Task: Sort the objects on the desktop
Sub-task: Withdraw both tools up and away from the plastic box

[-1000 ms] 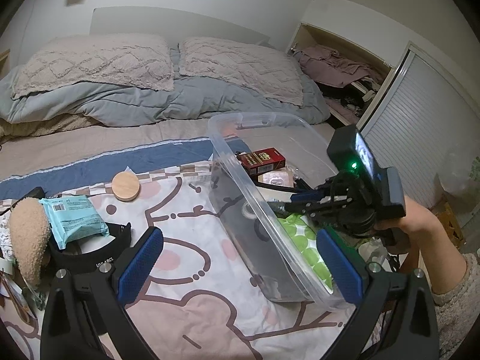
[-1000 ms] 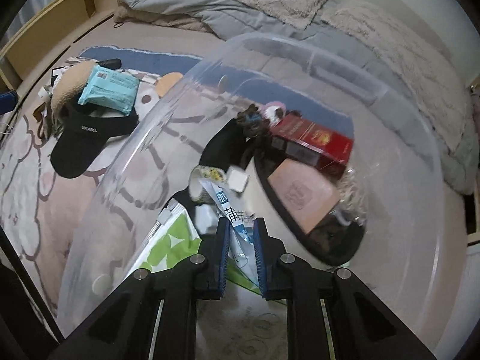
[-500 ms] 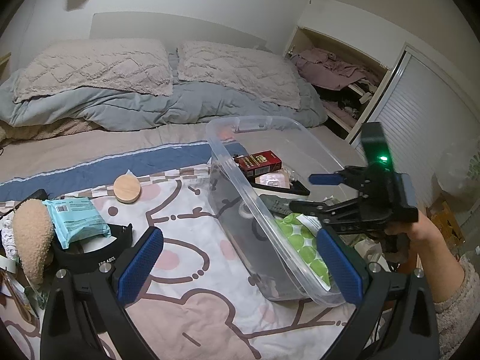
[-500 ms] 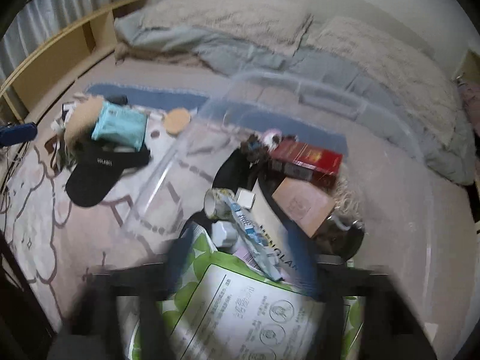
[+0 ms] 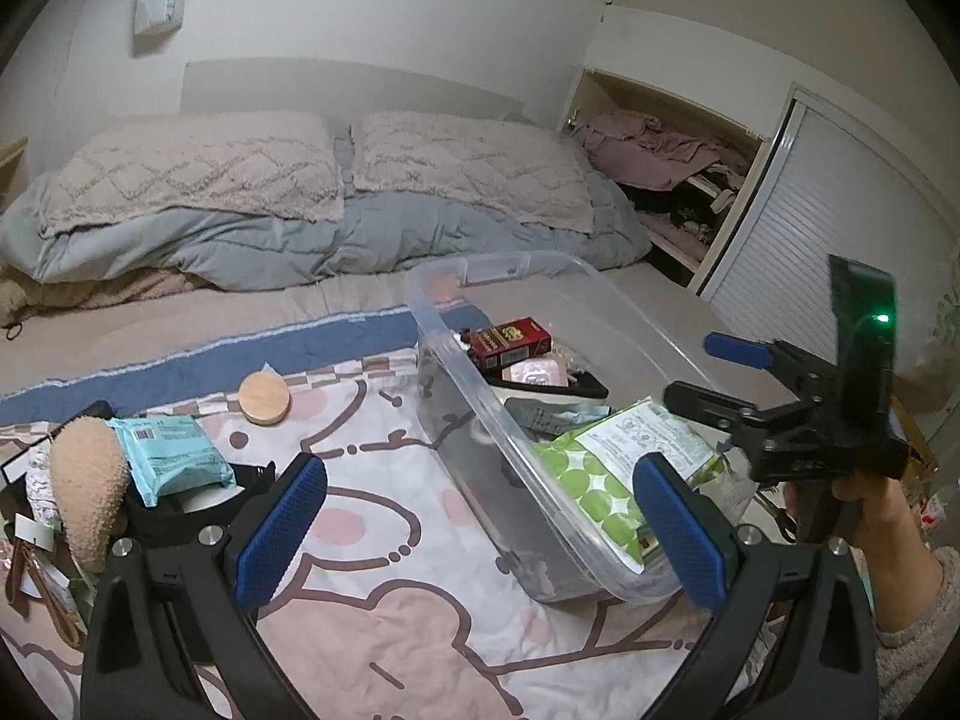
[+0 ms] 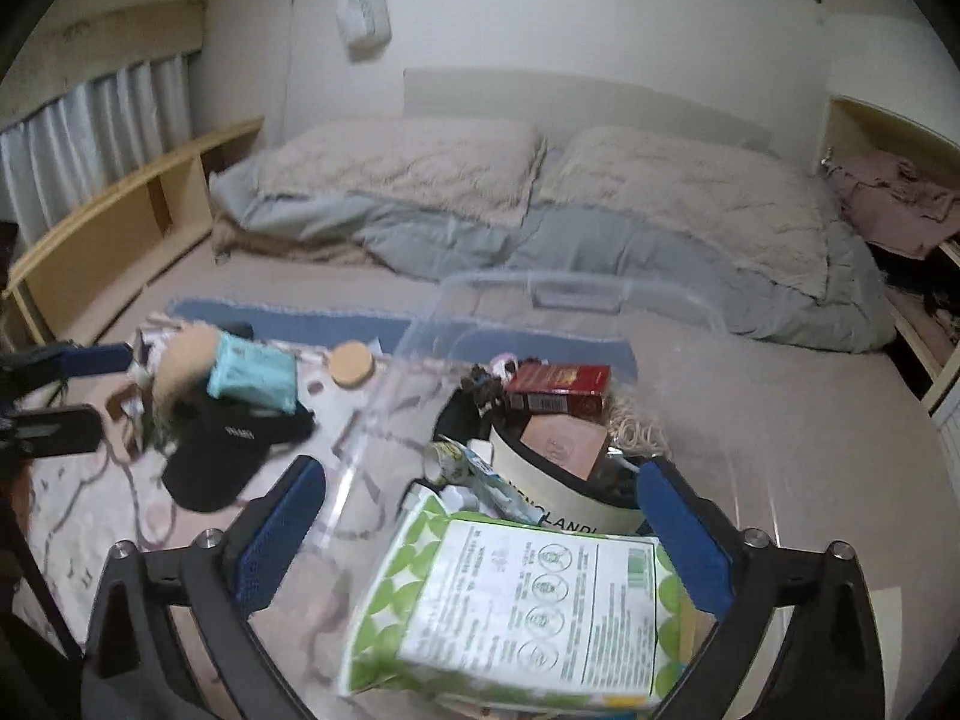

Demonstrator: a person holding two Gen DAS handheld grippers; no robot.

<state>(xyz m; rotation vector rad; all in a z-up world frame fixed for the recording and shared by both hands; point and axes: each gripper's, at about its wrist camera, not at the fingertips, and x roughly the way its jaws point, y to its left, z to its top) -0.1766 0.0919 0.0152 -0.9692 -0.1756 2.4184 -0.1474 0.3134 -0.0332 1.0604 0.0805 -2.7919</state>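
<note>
Right gripper (image 6: pixel 480 534) jaws just opened wide, nothing between; green packet (image 6: pixel 516 606) lies in clear bin (image 5: pixel 474 384), frame bottom middle. Left gripper (image 5: pixel 480 531) wide open, empty. Next, likely: grab teal pack (image 5: pixel 171 456), frame left, drop in bin.

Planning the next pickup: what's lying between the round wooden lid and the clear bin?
Nothing: in the left wrist view, only bare cartoon-print blanket lies between the wooden lid and the clear bin.

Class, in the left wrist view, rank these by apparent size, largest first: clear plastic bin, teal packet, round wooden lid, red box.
1. clear plastic bin
2. teal packet
3. red box
4. round wooden lid

Box and lid look close; the ranking between them is unsure.
</note>
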